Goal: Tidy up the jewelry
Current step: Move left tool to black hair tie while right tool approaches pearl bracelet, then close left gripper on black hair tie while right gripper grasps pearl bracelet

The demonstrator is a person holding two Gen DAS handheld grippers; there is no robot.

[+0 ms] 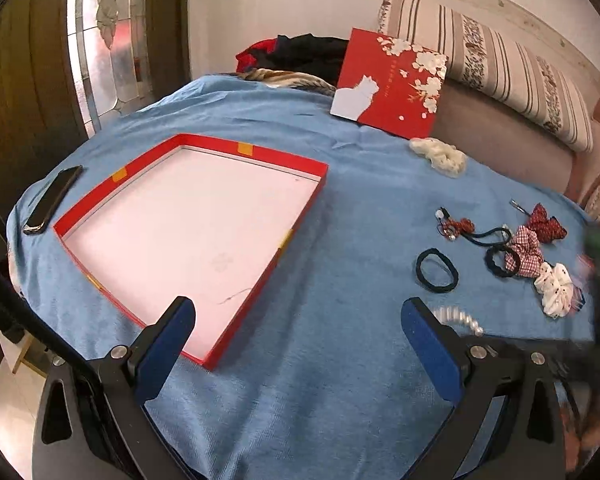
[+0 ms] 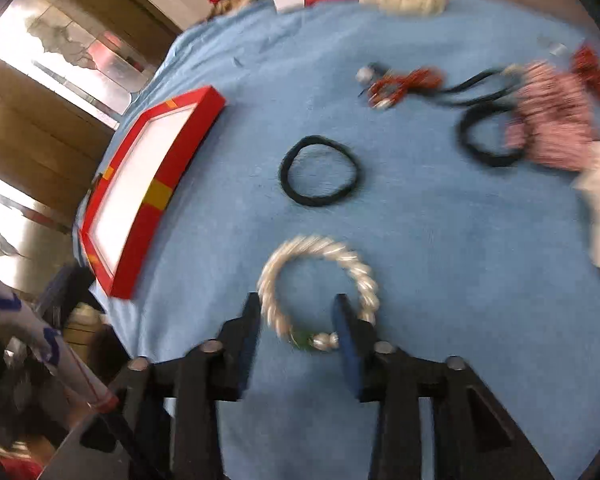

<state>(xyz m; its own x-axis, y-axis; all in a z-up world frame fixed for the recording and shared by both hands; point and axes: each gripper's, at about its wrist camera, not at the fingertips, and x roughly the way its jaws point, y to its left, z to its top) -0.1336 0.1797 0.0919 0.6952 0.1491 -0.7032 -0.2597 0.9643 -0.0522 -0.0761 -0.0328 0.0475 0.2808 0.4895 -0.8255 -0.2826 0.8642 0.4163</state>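
An open red box [image 1: 188,236] with a white inside lies on the blue cloth; it also shows in the right wrist view [image 2: 140,196]. My left gripper [image 1: 298,320] is open and empty, just beside the box's near corner. A pearl bracelet [image 2: 320,280] lies on the cloth, also partly in the left wrist view [image 1: 460,318]. My right gripper [image 2: 296,306] is open with its fingers either side of the bracelet's near part; the view is blurred. A black hair tie [image 2: 320,172] lies beyond the bracelet, also in the left view [image 1: 437,270].
Scrunchies and bows [image 1: 536,252] lie in a cluster at the right. A cream scrunchie [image 1: 440,156] and the red box lid [image 1: 388,84] are at the far side. A phone [image 1: 54,200] lies left of the box. A striped sofa [image 1: 500,64] stands behind.
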